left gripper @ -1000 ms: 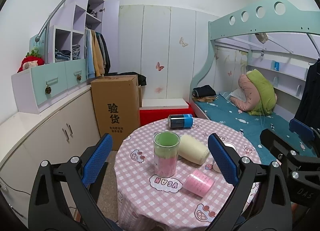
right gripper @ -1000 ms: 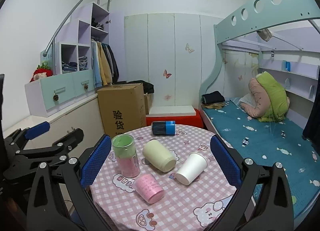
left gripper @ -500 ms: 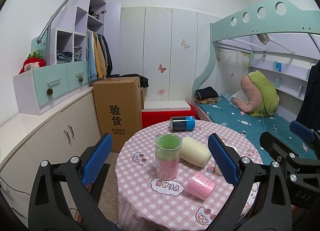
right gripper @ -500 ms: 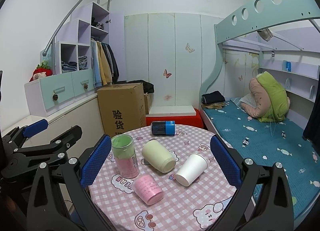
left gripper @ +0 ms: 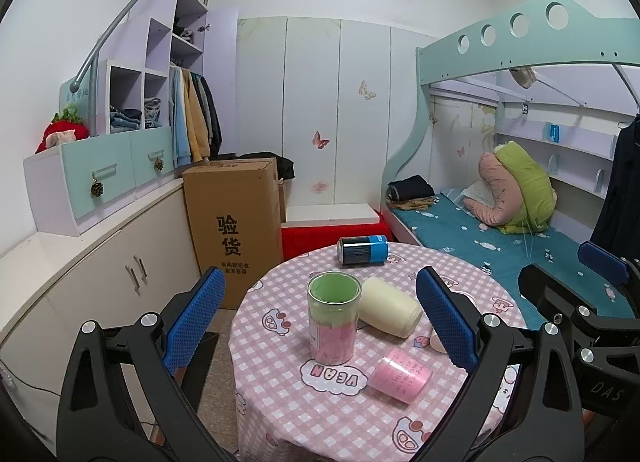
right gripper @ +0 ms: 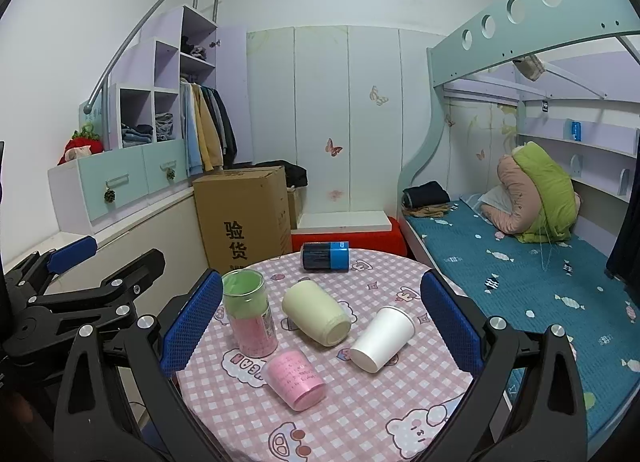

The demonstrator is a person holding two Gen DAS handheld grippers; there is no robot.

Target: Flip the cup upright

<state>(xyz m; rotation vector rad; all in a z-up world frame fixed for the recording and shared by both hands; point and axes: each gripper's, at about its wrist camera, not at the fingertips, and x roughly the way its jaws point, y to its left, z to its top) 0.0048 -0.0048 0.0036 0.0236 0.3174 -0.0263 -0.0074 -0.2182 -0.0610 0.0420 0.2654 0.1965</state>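
Note:
Several cups are on a round table with a pink checked cloth (right gripper: 360, 414). A clear cup with green and pink inside (right gripper: 249, 314) (left gripper: 333, 316) stands upright. A cream cup (right gripper: 317, 317) (left gripper: 390, 312), a pink cup (right gripper: 295, 378) (left gripper: 400, 374), a white paper cup (right gripper: 382, 338) and a blue-black can (right gripper: 325, 256) (left gripper: 363, 249) lie on their sides. My left gripper (left gripper: 320, 326) and right gripper (right gripper: 320, 330) are open and empty, held above the table's near side. The white cup is mostly hidden behind the right finger in the left wrist view.
A tall cardboard box (left gripper: 234, 225) stands behind the table on the left, by white cabinets (left gripper: 100, 282). A bunk bed with a blue mattress (right gripper: 540, 274) is on the right. A red and white bench (right gripper: 344, 229) is behind the table.
Both grippers have drawn back and risen slightly; the table and cups sit a little lower and farther in view. The cups have not moved.

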